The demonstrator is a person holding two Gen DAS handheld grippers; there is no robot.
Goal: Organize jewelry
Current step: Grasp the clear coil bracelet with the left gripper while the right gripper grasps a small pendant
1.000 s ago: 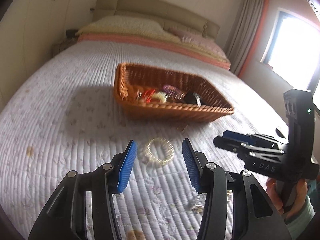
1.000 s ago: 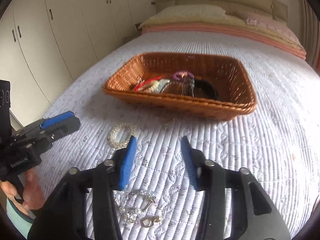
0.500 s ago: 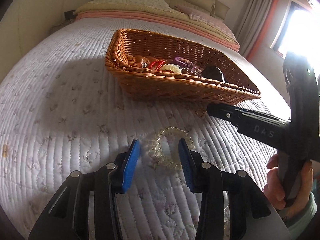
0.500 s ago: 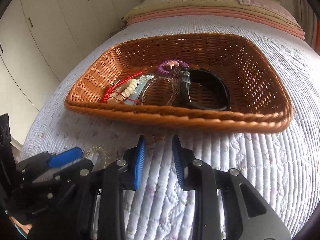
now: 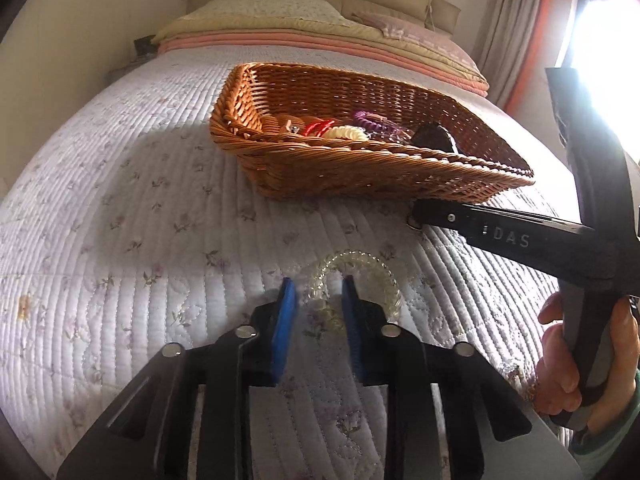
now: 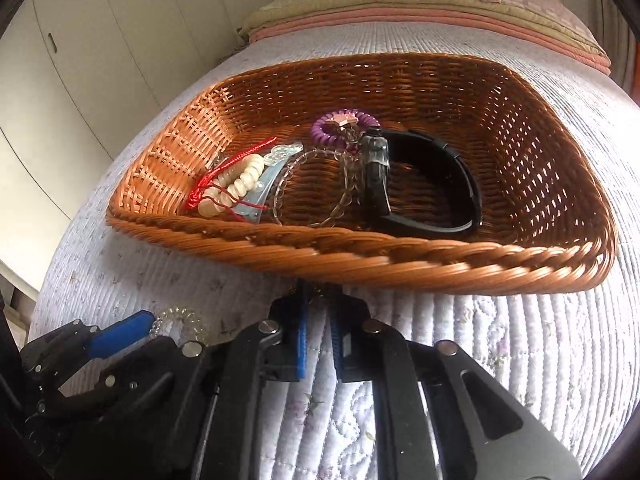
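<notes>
A clear coil bracelet (image 5: 360, 268) lies on the quilted bed in front of the wicker basket (image 5: 360, 152). My left gripper (image 5: 317, 282) straddles its left side and its jaws are closing, with a thin gap showing at the left pad. My right gripper (image 6: 318, 296) is shut on a small gold piece (image 5: 411, 222) just before the basket's front rim (image 6: 400, 260). The basket holds a purple coil (image 6: 332, 120), a cream coil (image 6: 236, 188), a red cord, a clear bead bracelet and a black band (image 6: 440, 184).
A hand (image 5: 568, 360) grips the right tool at the right edge. Pillows and folded blankets (image 5: 320, 28) lie at the head of the bed. White wardrobe doors (image 6: 100, 40) stand to the left and a bright window (image 5: 600, 20) to the right.
Both grippers came forward and down toward the bed in front of the basket. Left jaws narrowed around the clear coil. Right jaws went from apart to shut at the gold piece.
</notes>
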